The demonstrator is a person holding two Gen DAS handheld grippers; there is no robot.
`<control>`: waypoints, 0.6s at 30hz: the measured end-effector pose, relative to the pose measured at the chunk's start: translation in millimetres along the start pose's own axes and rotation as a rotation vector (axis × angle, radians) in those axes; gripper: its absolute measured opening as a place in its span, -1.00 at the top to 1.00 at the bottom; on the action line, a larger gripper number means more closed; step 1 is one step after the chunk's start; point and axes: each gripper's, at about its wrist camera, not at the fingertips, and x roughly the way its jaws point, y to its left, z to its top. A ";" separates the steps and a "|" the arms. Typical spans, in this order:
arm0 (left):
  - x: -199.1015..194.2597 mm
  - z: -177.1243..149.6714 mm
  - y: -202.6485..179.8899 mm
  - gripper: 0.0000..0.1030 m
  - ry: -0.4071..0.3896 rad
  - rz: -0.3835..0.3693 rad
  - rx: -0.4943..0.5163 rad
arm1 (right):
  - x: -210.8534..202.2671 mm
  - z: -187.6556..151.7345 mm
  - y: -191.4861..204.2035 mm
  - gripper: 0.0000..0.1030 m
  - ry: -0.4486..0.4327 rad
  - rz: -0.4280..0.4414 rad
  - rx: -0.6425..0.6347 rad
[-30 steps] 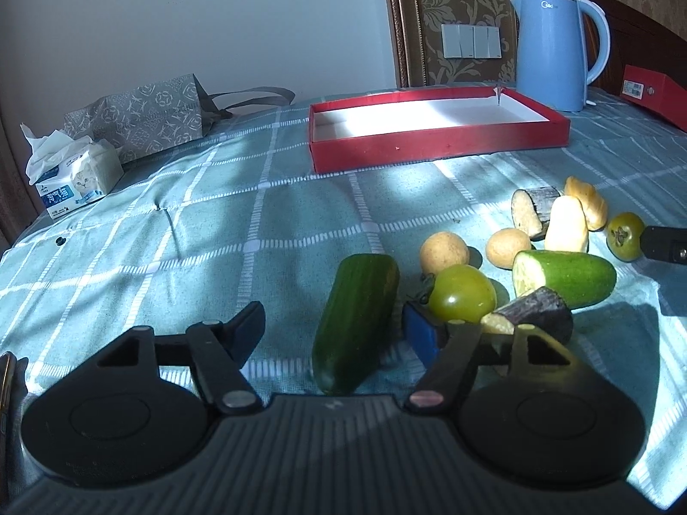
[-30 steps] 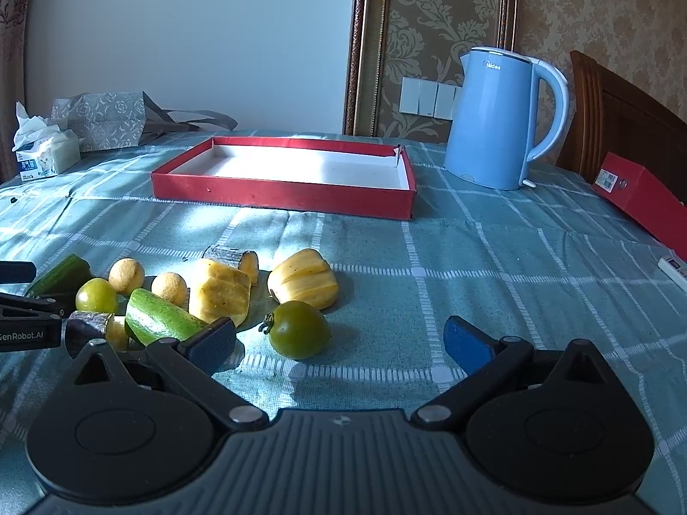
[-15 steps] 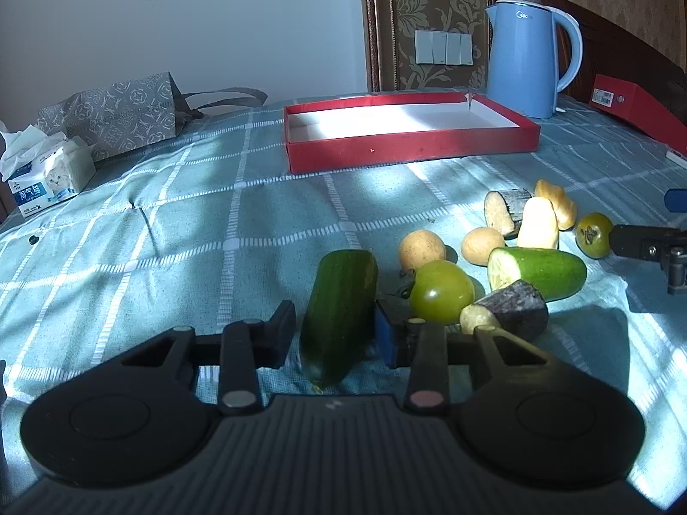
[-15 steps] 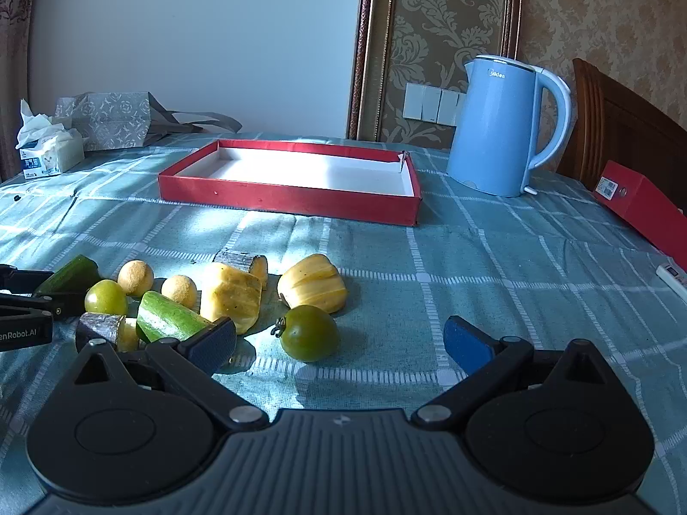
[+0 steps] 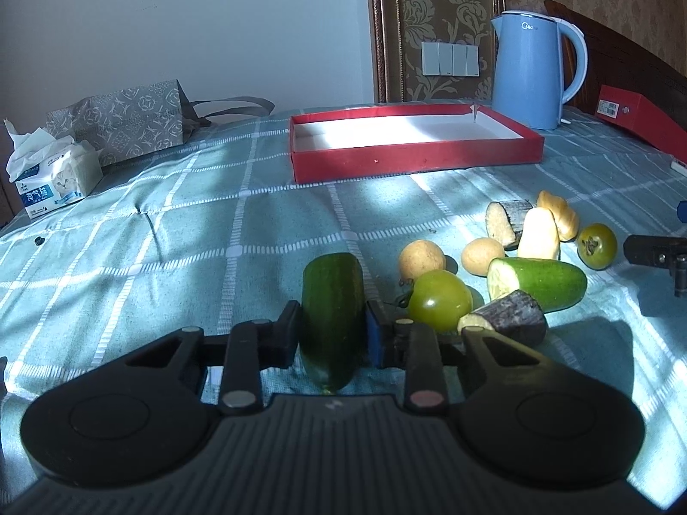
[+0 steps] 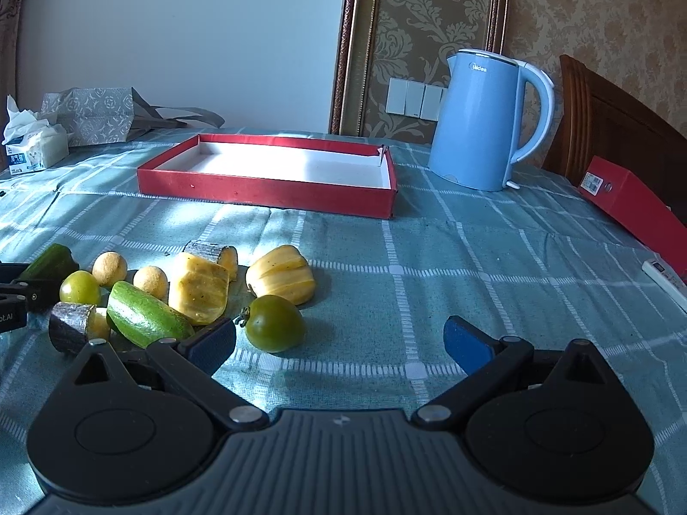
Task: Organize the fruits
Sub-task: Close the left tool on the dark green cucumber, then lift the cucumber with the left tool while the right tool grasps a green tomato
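Note:
My left gripper (image 5: 331, 334) is shut on a dark green cucumber (image 5: 332, 300) that lies on the blue checked tablecloth. To its right lie a green tomato (image 5: 439, 299), a cut light green cucumber (image 5: 539, 283), two round yellow fruits (image 5: 421, 259), dark-skinned pieces and yellow pieces. My right gripper (image 6: 339, 343) is open and empty, with a dark green tomato (image 6: 275, 322) just ahead between its fingers. An empty red tray (image 6: 275, 189) stands farther back; it also shows in the left wrist view (image 5: 412, 159).
A blue kettle (image 6: 485, 124) stands right of the tray. A red box (image 6: 631, 206) and a white remote (image 6: 665, 279) lie at the right edge. A tissue pack (image 5: 51, 180) and a grey bag (image 5: 124, 120) sit at the back left.
My left gripper's fingers have closed from wide open onto the dark green cucumber. My right gripper has crept forward a little toward the dark green tomato and stays open.

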 end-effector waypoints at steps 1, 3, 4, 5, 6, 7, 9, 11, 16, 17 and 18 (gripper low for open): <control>-2.6 0.1 1.2 0.45 -0.011 0.003 -0.005 | -0.6 -1.2 -3.4 -1.00 0.000 -0.009 -0.005; -5.8 1.7 3.3 0.45 -0.025 0.000 -0.014 | -0.8 -3.4 -8.6 -1.00 0.002 -0.026 -0.014; -7.3 3.3 4.0 0.45 -0.029 -0.003 -0.019 | -0.3 -4.3 -11.0 -1.00 0.006 -0.035 -0.014; -8.6 4.4 4.2 0.45 -0.035 -0.005 -0.019 | 0.5 -5.0 -13.5 -1.00 0.012 -0.037 -0.009; -9.7 5.4 4.0 0.45 -0.041 -0.007 -0.017 | 1.8 -4.6 -14.9 -1.00 0.016 -0.031 -0.005; -10.4 6.6 3.1 0.45 -0.044 -0.009 -0.013 | 2.9 -3.8 -15.5 -1.00 0.017 -0.020 -0.001; -11.0 8.0 1.4 0.45 -0.048 -0.011 -0.009 | 7.0 -1.5 -14.5 -1.00 0.015 0.003 -0.002; -11.0 8.0 0.2 0.45 -0.048 -0.014 -0.009 | 12.9 2.2 -10.2 -1.00 0.021 0.005 -0.010; -9.1 7.5 1.3 0.45 -0.042 -0.020 -0.013 | 21.9 10.3 -0.1 -1.00 0.020 0.070 -0.027; -8.4 7.6 1.9 0.45 -0.039 -0.021 -0.017 | 25.3 11.7 2.6 -1.00 0.020 0.068 -0.038; -8.0 7.6 2.3 0.45 -0.039 -0.022 -0.018 | 29.0 12.5 4.2 -1.00 0.026 0.063 -0.045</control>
